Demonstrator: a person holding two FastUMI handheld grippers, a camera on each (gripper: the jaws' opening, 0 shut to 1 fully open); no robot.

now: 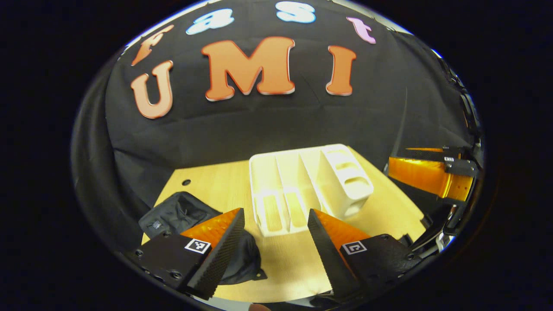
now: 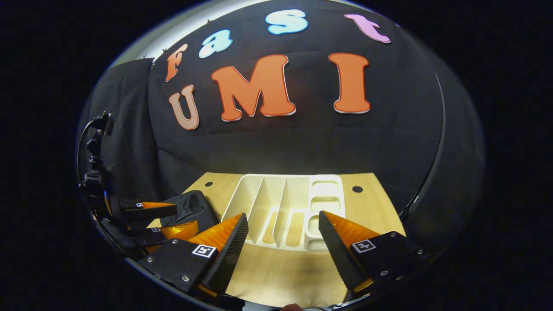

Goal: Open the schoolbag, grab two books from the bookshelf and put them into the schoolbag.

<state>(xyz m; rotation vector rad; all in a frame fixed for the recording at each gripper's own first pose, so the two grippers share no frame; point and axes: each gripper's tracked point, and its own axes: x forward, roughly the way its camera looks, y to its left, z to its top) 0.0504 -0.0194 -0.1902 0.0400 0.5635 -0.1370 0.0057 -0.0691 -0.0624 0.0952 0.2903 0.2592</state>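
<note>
Table: wooden top with small round holes near its far corners, against the black cloth wall.
Bookshelf: white plastic rack with upright dividers and slotted base, standing near the far edge of the table at about its middle; seen also in the right gripper view. No books can be made out in its compartments.
Schoolbag: dark fabric bag lying slumped on the table toward its left edge, just beside the bookshelf; whether its zip is undone cannot be told. In the right gripper view it lies at the left edge of the table, left of the bookshelf.
Left gripper: fingers spread wide apart, nothing between them, held above the near part of the table; one finger overlaps the schoolbag in the view, the other sits before the bookshelf's near end. In the right gripper view it shows at far left, beside the schoolbag, its fingers apart.
Right gripper: fingers spread wide apart, holding nothing, raised above the near edge of the table and pointing at the bookshelf. In the left gripper view it shows at far right, off the right edge of the table; how its fingers stand cannot be told from there.
</note>
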